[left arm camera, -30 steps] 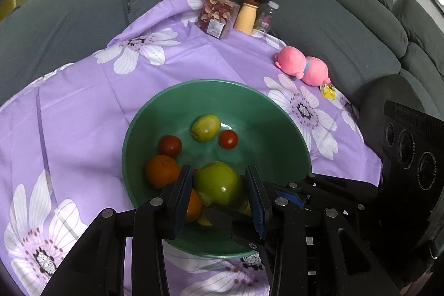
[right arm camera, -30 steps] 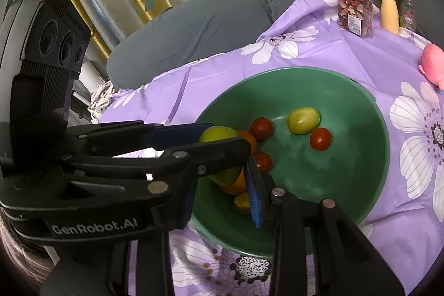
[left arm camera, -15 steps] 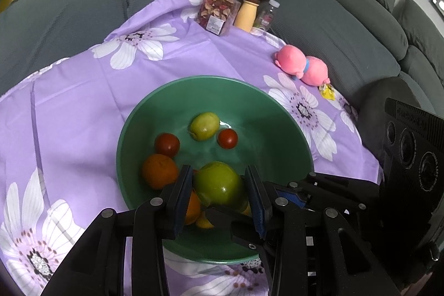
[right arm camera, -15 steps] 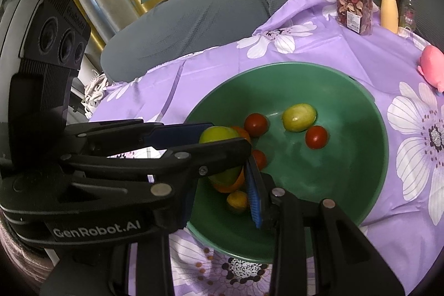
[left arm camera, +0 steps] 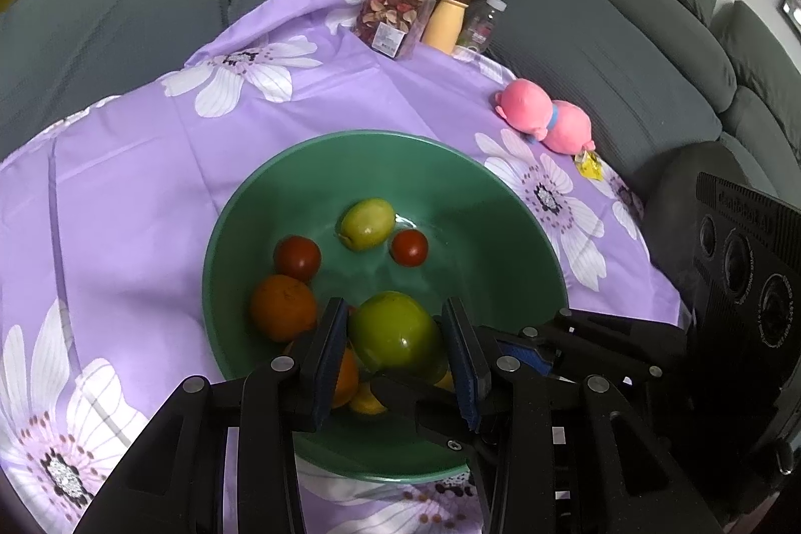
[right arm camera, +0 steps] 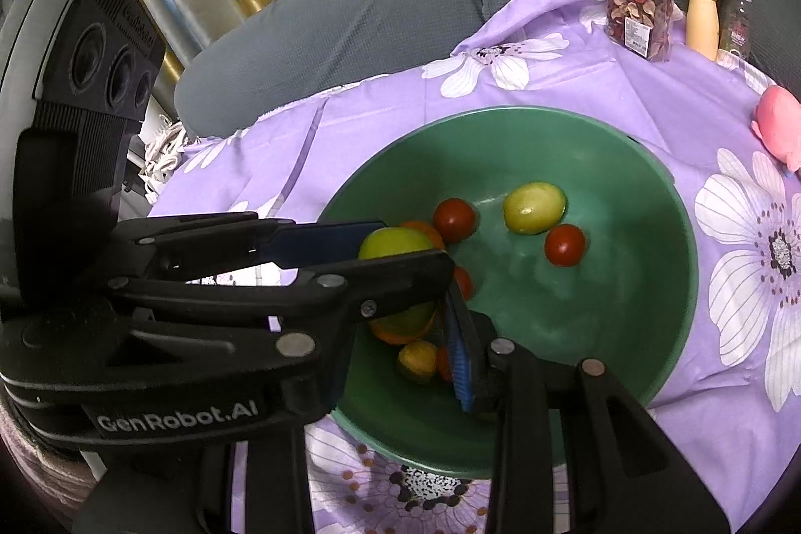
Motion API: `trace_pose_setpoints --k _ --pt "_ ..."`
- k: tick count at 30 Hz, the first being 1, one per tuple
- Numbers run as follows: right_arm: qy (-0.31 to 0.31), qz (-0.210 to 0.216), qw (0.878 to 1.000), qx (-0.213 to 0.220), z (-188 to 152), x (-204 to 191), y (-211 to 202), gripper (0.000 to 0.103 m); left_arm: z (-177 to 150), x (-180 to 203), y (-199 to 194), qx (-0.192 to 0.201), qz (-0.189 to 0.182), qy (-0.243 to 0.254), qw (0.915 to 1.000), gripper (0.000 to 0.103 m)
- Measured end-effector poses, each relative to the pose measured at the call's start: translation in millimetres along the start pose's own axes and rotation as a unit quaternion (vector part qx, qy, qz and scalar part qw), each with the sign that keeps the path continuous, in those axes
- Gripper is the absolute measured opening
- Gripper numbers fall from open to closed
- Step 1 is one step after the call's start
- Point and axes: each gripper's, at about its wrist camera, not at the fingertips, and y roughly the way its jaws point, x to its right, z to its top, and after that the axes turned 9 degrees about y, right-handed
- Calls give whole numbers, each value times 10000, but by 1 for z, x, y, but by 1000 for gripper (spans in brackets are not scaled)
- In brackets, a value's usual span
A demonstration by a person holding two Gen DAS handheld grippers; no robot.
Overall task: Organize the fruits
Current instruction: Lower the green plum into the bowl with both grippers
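Left gripper (left arm camera: 395, 351) hangs over the near side of the green bowl (left arm camera: 500, 193), jaws closed on a green apple (left arm camera: 393, 330); both blue pads (left arm camera: 333, 349) press its flanks. The apple sits just above the other fruit, inside the rim.

Right gripper (right arm camera: 400, 329) is crossed by the left one in its own view. Its jaws are narrow; whether they pinch anything cannot be told, since only one blue pad (right arm camera: 458, 364) shows clearly.

Step in hand, by judgement: setting the apple down among the fruit. To do it well, the person should lower the apple onto a bare patch of bowl floor, toward the middle, rather than onto the orange (left arm camera: 283, 308) or the small yellow fruit (right arm camera: 418, 360) beneath. The jaws should part only once the apple rests, and the two grippers should keep apart so they do not snag.

Materials and shapes:
- Apple: glossy, round, firm; likely to roll on the curved floor.
- Bowl: smooth, shiny, wide and shallow-sloped.
- Two small tomatoes (left arm camera: 409, 247), taut red skins; likely to bruise if pressed.
- One pale yellow-green oval fruit (left arm camera: 368, 223), waxy.
- The bowl rests on a purple flowered cloth (left arm camera: 125, 183), thin and creased, spread over a grey sofa (left arm camera: 601, 43), so the footing is soft.
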Motion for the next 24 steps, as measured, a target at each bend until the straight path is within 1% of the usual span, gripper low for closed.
trace_pose_setpoints --k 12,24 --pt "-63 -87 9998 -182 1 -2 5 34 -3 -2 3 -69 -17 -62 10000 38" --pt "-101 -142 9995 -255 2 -4 7 34 -3 -5 3 -105 -44 -88 9999 38"
